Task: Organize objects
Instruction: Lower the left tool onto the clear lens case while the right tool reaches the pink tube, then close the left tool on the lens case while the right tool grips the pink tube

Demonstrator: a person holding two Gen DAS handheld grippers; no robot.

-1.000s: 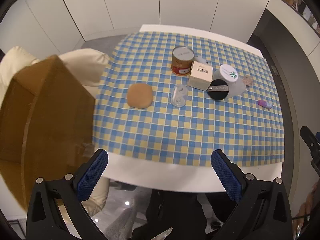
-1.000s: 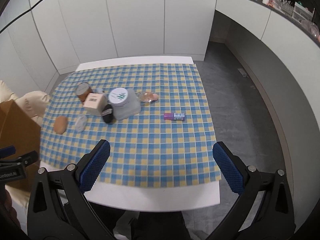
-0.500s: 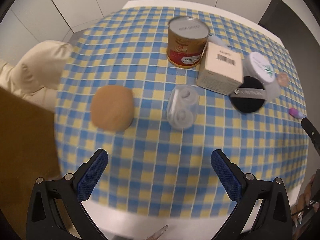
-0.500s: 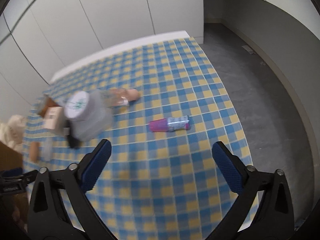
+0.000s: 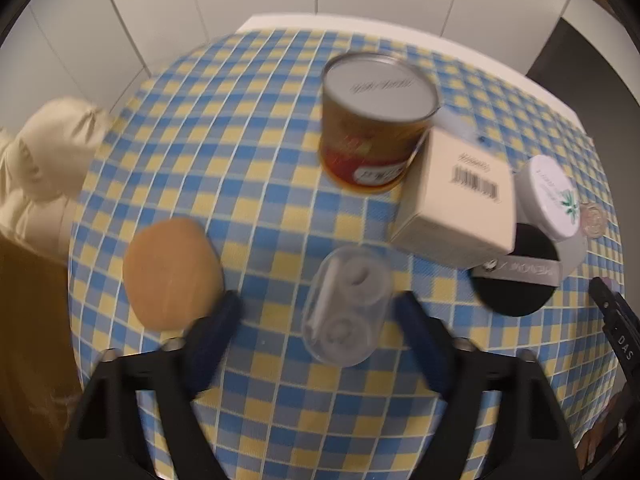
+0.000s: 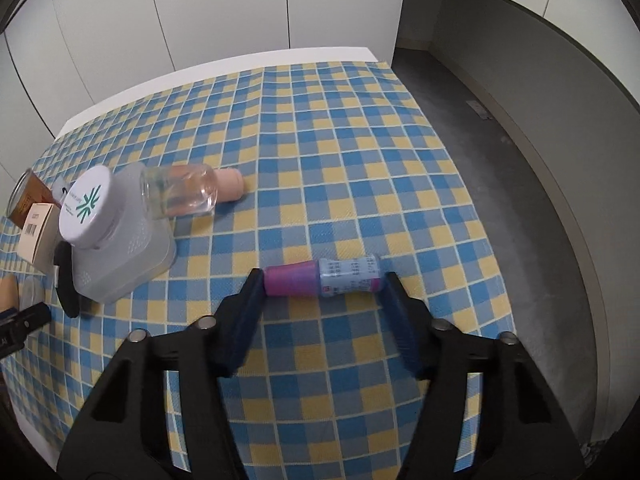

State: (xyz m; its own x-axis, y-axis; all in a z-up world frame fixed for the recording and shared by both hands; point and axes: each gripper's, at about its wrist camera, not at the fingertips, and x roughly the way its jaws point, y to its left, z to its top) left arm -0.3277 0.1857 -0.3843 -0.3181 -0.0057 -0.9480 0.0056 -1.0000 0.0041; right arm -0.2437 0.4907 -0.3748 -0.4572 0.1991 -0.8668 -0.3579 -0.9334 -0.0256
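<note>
Purple-capped and lying on its side, a small tube (image 6: pixel 324 279) is seen on the checked cloth (image 6: pixel 340 152) between the narrowing jaws of the right gripper (image 6: pixel 322 286); the pads are placed at its two ends, and firm pressing cannot be told. Clear plastic, a small case (image 5: pixel 347 307) is framed by the left gripper (image 5: pixel 316 312), whose jaws are closing with gaps kept on both sides. Just beside the case a tan sponge (image 5: pixel 172 274) is laid. Farther off, a tin can (image 5: pixel 374 120), a cream box (image 5: pixel 458 200), a black puff (image 5: pixel 516 276) and a white-lidded jar (image 6: pixel 116 236) are grouped closely.
</note>
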